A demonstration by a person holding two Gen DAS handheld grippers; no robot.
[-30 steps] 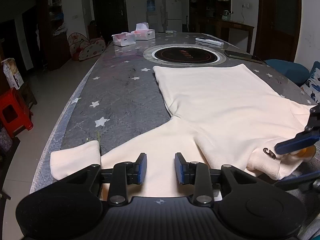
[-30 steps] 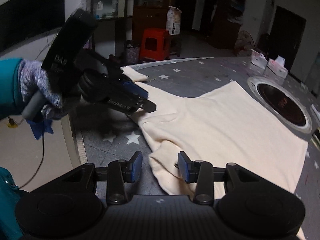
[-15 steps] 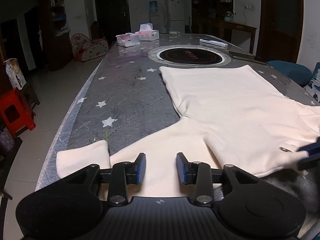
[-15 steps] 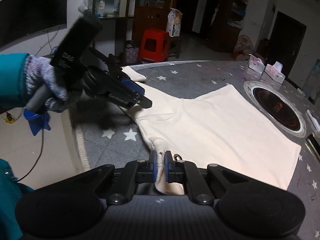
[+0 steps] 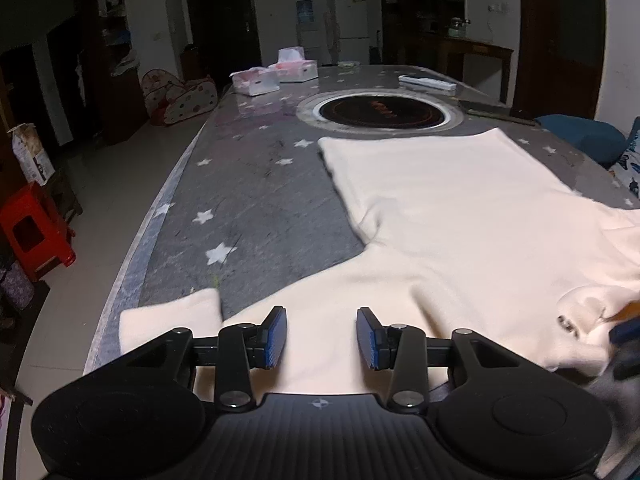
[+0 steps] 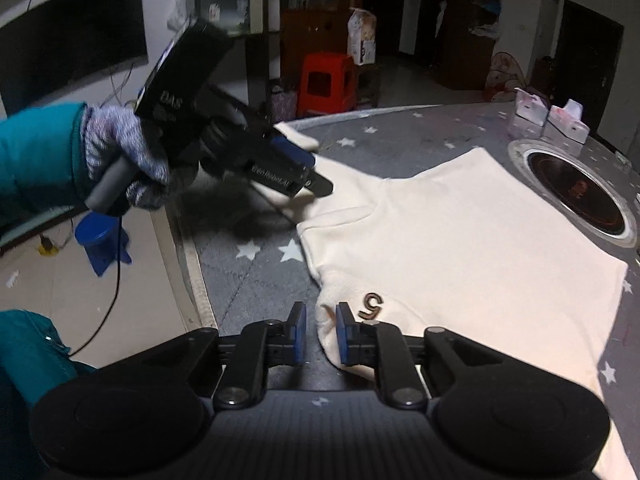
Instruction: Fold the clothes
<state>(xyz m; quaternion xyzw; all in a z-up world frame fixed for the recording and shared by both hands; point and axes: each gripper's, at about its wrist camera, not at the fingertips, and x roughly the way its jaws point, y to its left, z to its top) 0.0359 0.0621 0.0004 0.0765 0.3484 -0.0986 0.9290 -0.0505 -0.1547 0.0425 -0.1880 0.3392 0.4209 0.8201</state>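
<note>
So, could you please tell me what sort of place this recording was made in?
Most likely a home dining and living room: a long grey star-patterned table with a round black built-in cooktop, a white fridge by the far wall, and a red plastic stool on the tiled floor.

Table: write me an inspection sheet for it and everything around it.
Surface: grey star-print table.
Job's things: cream top spread flat, sleeve reaching the table's edge.
Clutter: tissue boxes, remote and inset hob, all beyond the top.
Tongs: left tongs open over the sleeve, just been opening, gripping nothing; right tongs open, just been opening, a fold of the top between them, unclamped.
Cables: black cable hangs from the left handle to the floor.
Surroundings: red stool, fridge; dim room.
</note>
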